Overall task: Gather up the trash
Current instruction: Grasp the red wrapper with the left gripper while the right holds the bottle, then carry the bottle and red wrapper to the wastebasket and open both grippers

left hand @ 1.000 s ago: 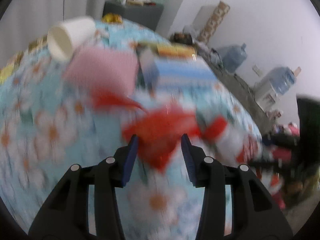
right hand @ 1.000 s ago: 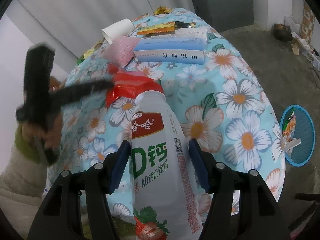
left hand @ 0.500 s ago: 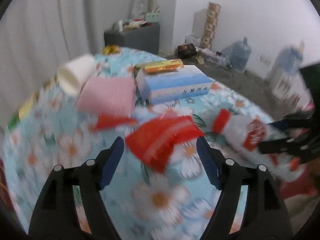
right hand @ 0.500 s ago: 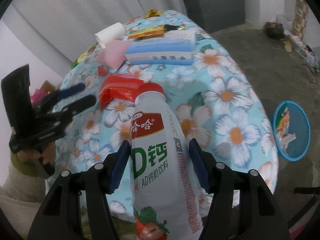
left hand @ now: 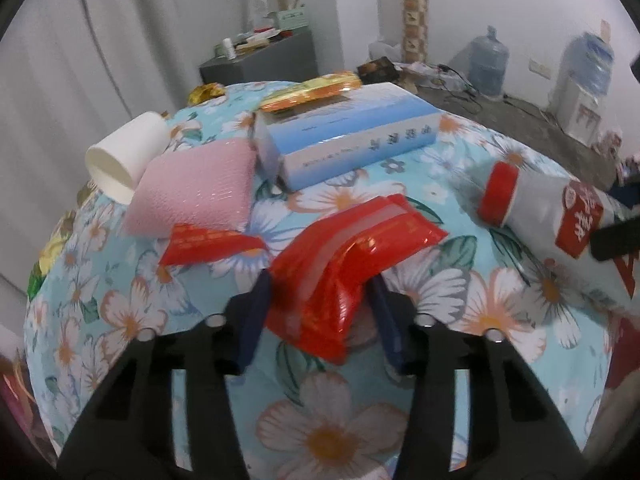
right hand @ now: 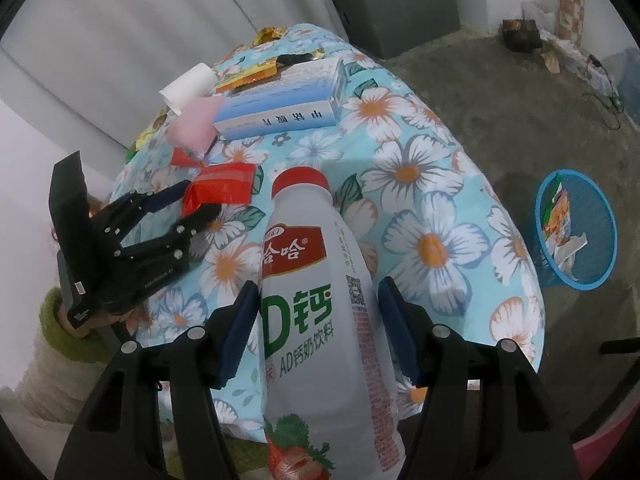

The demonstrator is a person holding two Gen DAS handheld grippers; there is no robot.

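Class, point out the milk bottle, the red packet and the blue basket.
Milk bottle (right hand: 320, 320): right wrist view, label.
Red packet (left hand: 340, 272): left wrist view, middle of wrapper.
Blue basket (right hand: 600, 248): right wrist view, mesh wall.

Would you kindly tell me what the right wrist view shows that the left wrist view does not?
Only the right wrist view shows the blue basket on the floor, already holding wrappers. Only the left wrist view shows the water jugs by the wall. Both show the red wrapper between the left hand-held gripper fingers, the milk bottle in the right hand-held gripper, and the blue box.
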